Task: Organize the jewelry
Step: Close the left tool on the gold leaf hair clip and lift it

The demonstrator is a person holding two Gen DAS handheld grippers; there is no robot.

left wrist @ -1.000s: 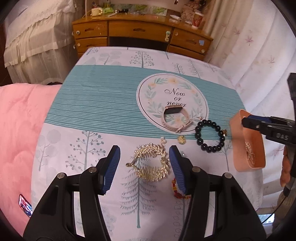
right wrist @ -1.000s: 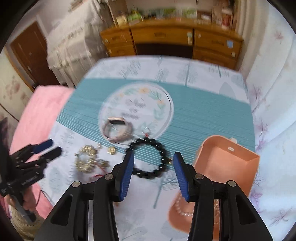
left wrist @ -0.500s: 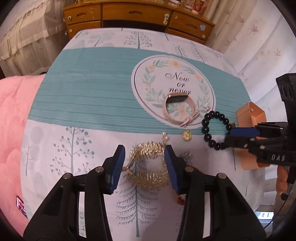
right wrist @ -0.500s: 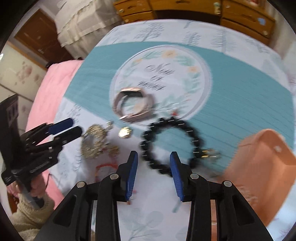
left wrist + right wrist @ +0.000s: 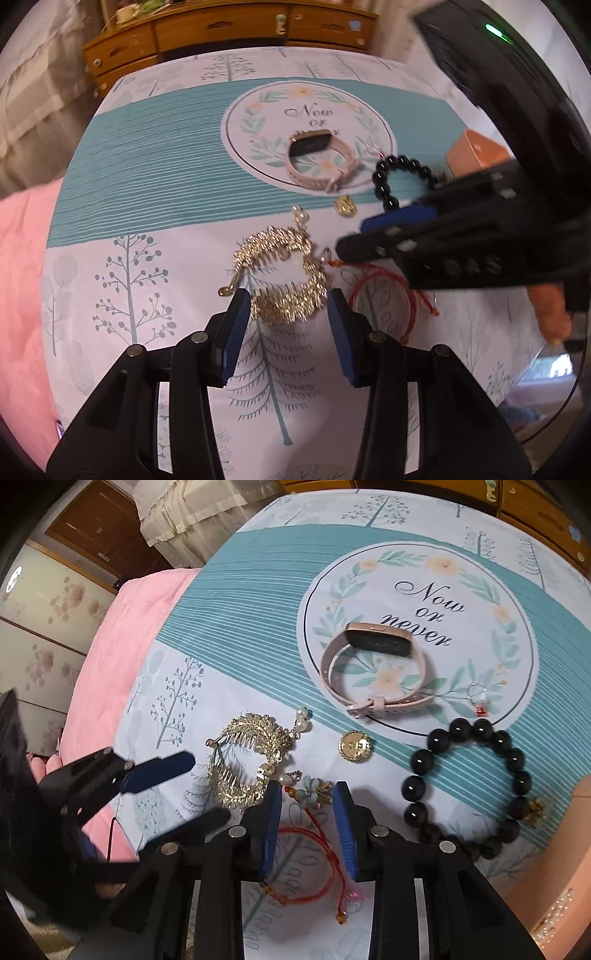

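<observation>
Two hand-held grippers work over a tree-print cloth point(image 5: 258, 602) strewn w/ jewelry. The left gripper point(image 5: 286, 317) points down at the gold hair comb point(image 5: 284, 280), its blue pads flanking the comb's near edge; jaws have just been closing, and whether the pads already press the metal can't be told from this angle. The right gripper point(image 5: 306, 812) straddles the red cord bracelet point(image 5: 314, 867) and its small blue flower charm point(image 5: 312, 792); its jaws have just been closing too, w/ a visible gap left on both sides of the cord, so nothing is gripped yet. Farther out lie a pink watch point(image 5: 373, 668) on the printed "Now or never" medallion, a round gold brooch point(image 5: 354, 746), a small ring w/ red bead point(image 5: 478, 698) and a black bead bracelet point(image 5: 472, 786). The peach jewelry box point(image 5: 474, 151) sits at the cloth's right edge, approx. beside the black beads, partly hidden behind the right gripper in the left wrist view.
</observation>
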